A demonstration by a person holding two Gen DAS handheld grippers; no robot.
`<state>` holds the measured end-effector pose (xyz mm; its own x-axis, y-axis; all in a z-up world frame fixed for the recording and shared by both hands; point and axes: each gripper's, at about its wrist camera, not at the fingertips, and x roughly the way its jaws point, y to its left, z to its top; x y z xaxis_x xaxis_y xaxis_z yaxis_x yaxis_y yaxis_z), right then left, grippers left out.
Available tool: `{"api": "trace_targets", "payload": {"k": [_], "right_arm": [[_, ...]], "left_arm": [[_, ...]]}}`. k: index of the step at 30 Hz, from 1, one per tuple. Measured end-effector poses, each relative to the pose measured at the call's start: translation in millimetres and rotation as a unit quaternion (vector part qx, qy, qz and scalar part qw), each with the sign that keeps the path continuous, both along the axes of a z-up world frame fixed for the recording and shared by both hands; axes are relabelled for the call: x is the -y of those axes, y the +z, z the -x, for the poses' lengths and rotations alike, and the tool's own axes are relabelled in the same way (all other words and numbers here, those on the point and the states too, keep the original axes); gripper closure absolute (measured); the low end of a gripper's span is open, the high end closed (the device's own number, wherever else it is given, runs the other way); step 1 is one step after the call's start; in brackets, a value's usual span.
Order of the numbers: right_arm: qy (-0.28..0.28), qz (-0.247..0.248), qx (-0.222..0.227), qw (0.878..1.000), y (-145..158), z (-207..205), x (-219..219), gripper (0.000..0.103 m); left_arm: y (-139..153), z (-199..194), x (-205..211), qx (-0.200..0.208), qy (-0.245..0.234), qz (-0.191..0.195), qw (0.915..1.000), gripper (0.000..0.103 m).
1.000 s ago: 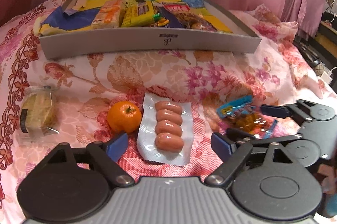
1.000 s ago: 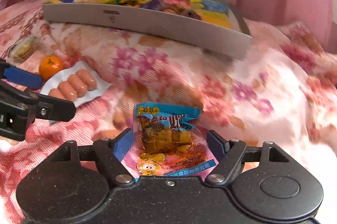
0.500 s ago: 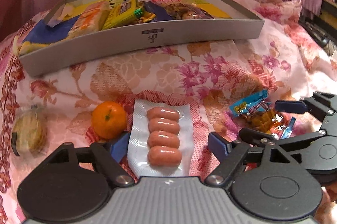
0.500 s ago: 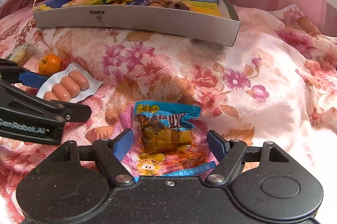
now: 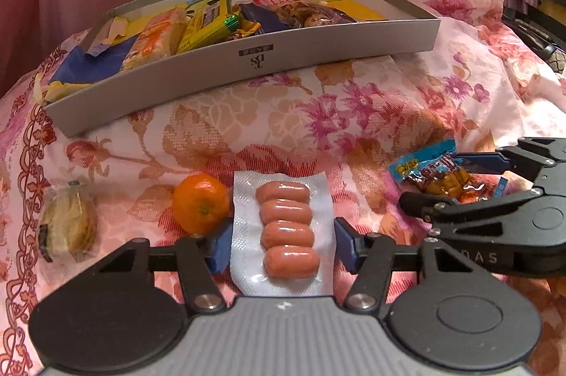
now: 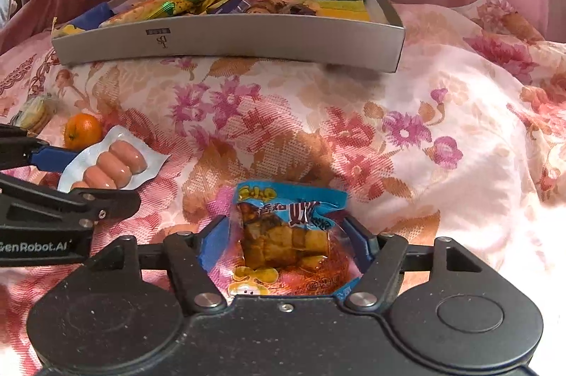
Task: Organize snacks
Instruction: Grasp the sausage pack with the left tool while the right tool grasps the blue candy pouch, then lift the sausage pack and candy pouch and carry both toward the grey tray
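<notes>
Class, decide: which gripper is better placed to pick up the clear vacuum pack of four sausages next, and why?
Left. The left gripper already straddles the clear vacuum pack of four sausages, one blue finger on each side. The right gripper brackets the blue tofu snack packet instead.

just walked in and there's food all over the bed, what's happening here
A person is sorting snacks into a grey cardboard tray on a pink floral bedspread. The left gripper straddles a clear vacuum pack of four sausages; the right gripper straddles a blue packet of braised snack. Neither looks clamped yet. An orange mandarin and a clear-wrapped round biscuit pack wait on the bedspread.
</notes>
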<state>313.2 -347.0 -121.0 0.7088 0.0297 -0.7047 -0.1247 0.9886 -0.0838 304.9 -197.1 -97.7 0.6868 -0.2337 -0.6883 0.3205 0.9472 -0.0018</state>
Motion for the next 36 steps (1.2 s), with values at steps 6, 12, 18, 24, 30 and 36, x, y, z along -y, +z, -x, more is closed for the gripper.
{"api": "trace_targets", "payload": {"k": [6,12,18,24,30,36], "right_arm": [[0.005,-0.025,0.003,1.0,0.9,5.1,-7.3,0.036],[0.025,-0.049,0.005,0.998,4.3,9.6,-17.8,0.041],[0.058,-0.042,0.002,0.997,4.1,18.4,-36.0,0.042],[0.063,-0.032,0.01,0.997,3.3,22.9,-43.5,0.043],[0.07,-0.01,0.026,0.997,5.9,31.4,-47.5,0.043],[0.069,-0.015,0.055,0.996,16.1,38.4,-46.1,0.043]], "left_arm": [[2.5,19.8,-5.4,-0.011,-0.01,-0.003,0.9999,0.044],[7.1,35.3,-15.2,-0.016,-0.017,-0.011,0.9997,0.044],[10.1,51.4,-21.0,-0.014,-0.03,-0.03,0.999,0.045],[13.6,64.8,-21.3,-0.009,-0.034,-0.054,0.9979,0.045],[18.7,76.6,-18.2,0.003,-0.039,-0.065,0.9971,0.045],[29.3,80.6,-20.9,0.02,-0.033,-0.059,0.9976,0.045]]}}
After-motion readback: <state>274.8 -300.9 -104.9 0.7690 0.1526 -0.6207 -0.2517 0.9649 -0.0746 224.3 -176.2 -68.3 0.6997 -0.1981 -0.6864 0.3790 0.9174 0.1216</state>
